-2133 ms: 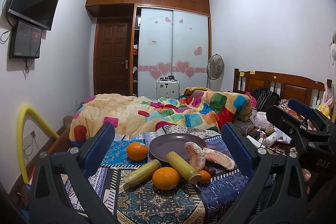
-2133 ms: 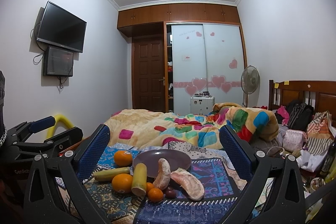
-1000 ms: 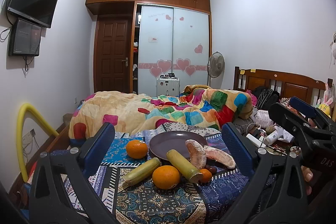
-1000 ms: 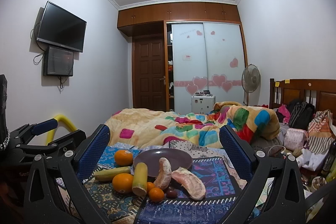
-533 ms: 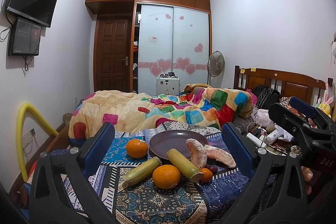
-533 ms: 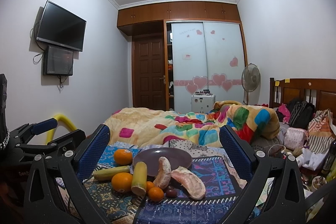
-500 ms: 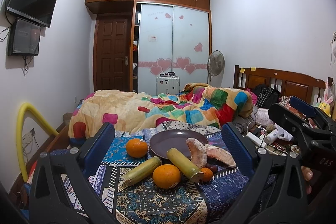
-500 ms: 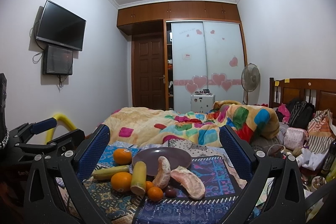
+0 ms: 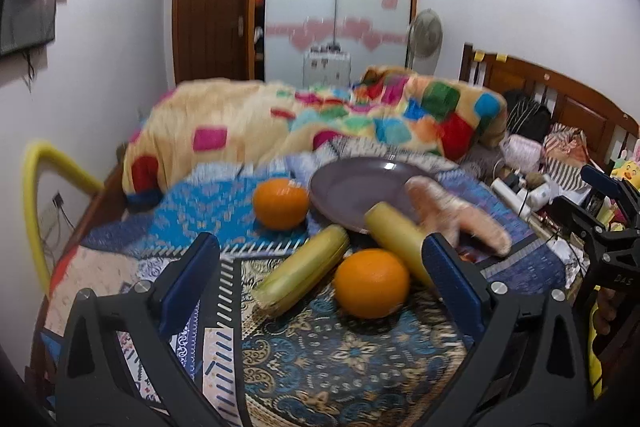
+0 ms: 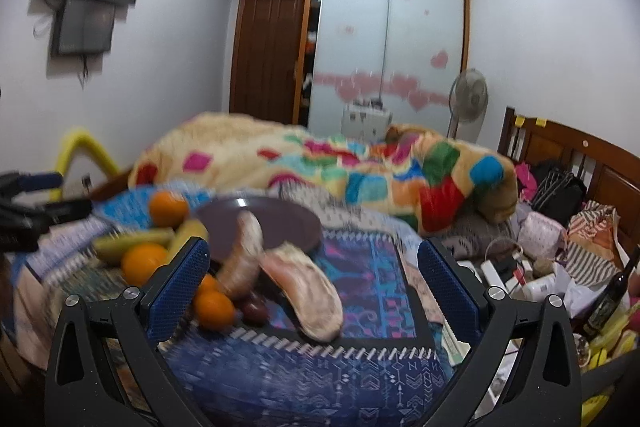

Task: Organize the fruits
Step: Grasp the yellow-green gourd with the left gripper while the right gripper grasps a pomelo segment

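Observation:
A purple plate (image 9: 360,187) lies empty on a patterned cloth (image 9: 340,355). In front of it lie two oranges (image 9: 370,283) (image 9: 281,203), two yellow-green cane pieces (image 9: 304,273) (image 9: 396,239) and two peeled pomelo segments (image 10: 308,291) (image 10: 244,259). Two small oranges (image 10: 214,309) and a dark grape (image 10: 256,311) sit beside the segments. My left gripper (image 9: 320,291) is open and empty, just short of the near orange. My right gripper (image 10: 312,291) is open and empty, close above the pomelo segments. The plate also shows in the right wrist view (image 10: 280,223).
A colourful quilt (image 9: 320,123) is bunched behind the plate. A wooden headboard (image 9: 560,107) and bags, bottles and clutter (image 10: 532,267) are to the right. A yellow tube (image 9: 36,187) stands at the left wall. The cloth's front edge (image 10: 320,351) is near.
Both grippers have moved forward and down towards the fruit, which now looks much larger. The current views are blurred by motion. No fruit has moved.

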A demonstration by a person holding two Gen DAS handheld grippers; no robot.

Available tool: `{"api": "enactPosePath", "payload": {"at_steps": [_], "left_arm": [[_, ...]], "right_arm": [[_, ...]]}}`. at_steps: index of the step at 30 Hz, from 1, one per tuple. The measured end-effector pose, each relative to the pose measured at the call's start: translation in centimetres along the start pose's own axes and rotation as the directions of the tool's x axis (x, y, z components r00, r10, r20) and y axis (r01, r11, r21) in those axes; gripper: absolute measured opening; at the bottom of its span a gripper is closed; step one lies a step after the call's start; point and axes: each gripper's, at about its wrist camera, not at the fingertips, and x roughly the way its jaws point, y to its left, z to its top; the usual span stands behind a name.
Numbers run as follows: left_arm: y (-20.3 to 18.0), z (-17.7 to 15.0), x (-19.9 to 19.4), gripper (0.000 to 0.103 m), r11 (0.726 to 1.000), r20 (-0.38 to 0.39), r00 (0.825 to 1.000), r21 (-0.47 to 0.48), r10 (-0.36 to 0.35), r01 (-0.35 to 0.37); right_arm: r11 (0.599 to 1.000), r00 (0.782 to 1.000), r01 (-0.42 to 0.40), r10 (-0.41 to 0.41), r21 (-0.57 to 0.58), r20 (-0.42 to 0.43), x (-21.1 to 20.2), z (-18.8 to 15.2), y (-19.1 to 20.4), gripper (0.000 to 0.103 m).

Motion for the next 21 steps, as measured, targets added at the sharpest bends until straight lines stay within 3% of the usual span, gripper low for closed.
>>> {"api": "enactPosePath", "payload": {"at_steps": [8,15,21], "left_arm": [[1.6,0.2,5.1,0.089,0.999,-0.153,0.988,0.043,0.014,-0.008],[2.8,0.0,8.5,0.073,0.997,-0.256,0.967,0.069,0.001,0.017],[3.1,-0.2,9.8,0.072,0.993,-0.295,0.955,0.093,-0.038,0.069]], "right_arm": [[0.997,0.988,-0.019,0.008,-0.074,-0.153,4.3,-1.2,-0.9,0.103],[0.993,0.97,-0.091,0.071,-0.077,-0.234,6.2,-1.2,-1.4,0.103],[0.984,0.95,-0.157,0.128,-0.081,-0.283,7.7,-1.3,-1.1,0.1]]}}
